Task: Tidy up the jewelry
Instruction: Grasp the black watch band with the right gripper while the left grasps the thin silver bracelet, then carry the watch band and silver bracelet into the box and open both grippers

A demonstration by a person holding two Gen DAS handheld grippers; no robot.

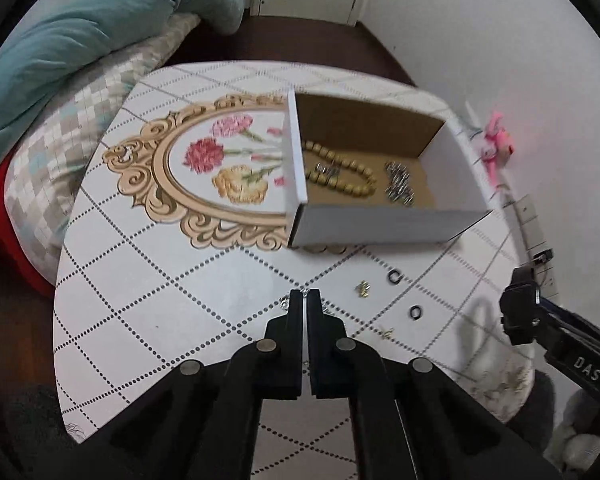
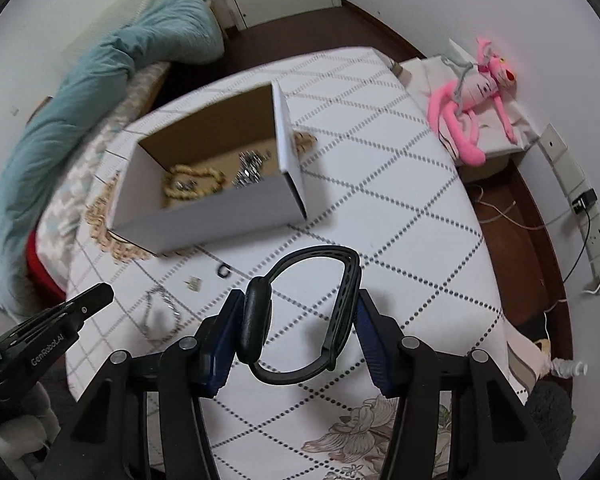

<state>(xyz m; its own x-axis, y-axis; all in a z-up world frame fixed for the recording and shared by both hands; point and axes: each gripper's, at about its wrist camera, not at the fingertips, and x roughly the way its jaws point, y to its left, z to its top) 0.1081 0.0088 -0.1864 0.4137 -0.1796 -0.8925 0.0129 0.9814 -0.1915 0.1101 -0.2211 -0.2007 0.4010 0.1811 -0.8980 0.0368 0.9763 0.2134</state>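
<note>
A white cardboard box (image 1: 380, 224) (image 2: 204, 220) stands on the patterned table and holds a gold bead bracelet (image 1: 340, 172) (image 2: 192, 184) and a silver chain (image 1: 398, 182) (image 2: 250, 170). My right gripper (image 2: 298, 300) is shut on a black watch (image 2: 300, 316) and holds it above the table, near the box. My left gripper (image 1: 305, 294) is shut, its tips over a small silver piece (image 1: 285, 302). Two black rings (image 1: 395, 278) (image 1: 416, 312), a gold earring (image 1: 363, 289) and a silver necklace (image 2: 162, 316) lie loose on the table.
A teal duvet (image 1: 80, 40) and checked bedding lie left of the table. A pink plush toy (image 2: 472, 100) sits on a stand at the right. A power strip (image 2: 592, 224) and cables lie on the brown floor.
</note>
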